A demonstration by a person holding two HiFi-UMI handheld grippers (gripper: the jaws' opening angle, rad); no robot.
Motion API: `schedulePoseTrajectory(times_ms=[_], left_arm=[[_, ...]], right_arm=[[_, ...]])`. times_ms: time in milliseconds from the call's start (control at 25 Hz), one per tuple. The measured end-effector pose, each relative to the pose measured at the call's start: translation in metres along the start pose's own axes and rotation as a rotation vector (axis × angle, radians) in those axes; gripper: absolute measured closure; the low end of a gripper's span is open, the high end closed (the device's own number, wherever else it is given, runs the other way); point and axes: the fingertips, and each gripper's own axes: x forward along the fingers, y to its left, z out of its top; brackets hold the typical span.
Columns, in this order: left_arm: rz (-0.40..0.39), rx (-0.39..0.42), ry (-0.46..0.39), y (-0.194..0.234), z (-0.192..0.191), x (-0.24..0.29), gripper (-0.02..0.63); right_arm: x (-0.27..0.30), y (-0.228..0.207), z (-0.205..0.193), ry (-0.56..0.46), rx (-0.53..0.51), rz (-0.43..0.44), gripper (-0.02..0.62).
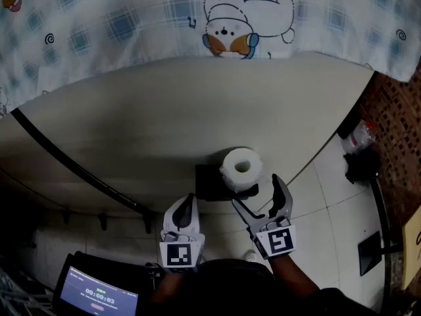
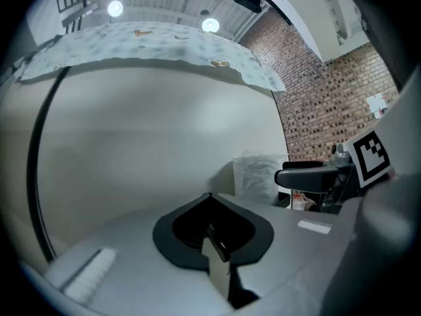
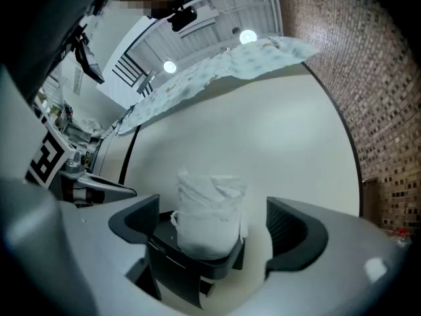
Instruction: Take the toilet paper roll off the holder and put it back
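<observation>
A big pale wall [image 1: 164, 124] fills the head view. A cloth with a cartoon dog [image 1: 131, 18] hangs along the top at 12 o'clock. A tiled floor [image 1: 329, 196] and a brick wall [image 1: 395, 130] show at 3 o'clock.

The toilet paper roll [image 1: 241, 168] stands up on the black holder [image 1: 209, 183] on the wall, a little toward 5 o'clock from the middle of the view. Nothing is lifting it. I think it is either about to be taken off or has just been put back, and I cannot tell which. If it is the start, both steps are left to do: lift it off, then set it back on.

The right gripper [image 3: 214, 228] has its jaws spread wide. The roll sits between them, and there is a gap on each side, at 9 o'clock and at 3 o'clock. The pads do not touch the paper, so this gripper grasps nothing. The holder is just under the roll, toward 6 o'clock. The paper looks white and crumpled.

The left gripper [image 2: 214, 232] has its jaws clenched together with nothing between them. From it, the roll is off toward 2 o'clock, apart from the tips. In the head view this gripper is at 6 o'clock, beside the right one and just below the holder.
</observation>
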Motion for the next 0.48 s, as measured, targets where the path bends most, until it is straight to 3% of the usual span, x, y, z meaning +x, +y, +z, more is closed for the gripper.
schedulePoseTrajectory(times_ms=[120, 480], left_arm=[[0.004, 0.014, 0.001, 0.005, 0.000, 0.003, 0.589], [0.017, 0.004, 0.017, 0.020, -0.003, 0.017, 0.589]], right_arm=[[0.013, -0.003, -0.003, 0.018, 0.026, -0.008, 0.018], [0.046, -0.005, -0.007, 0.081, 0.027, 0.009, 0.012]])
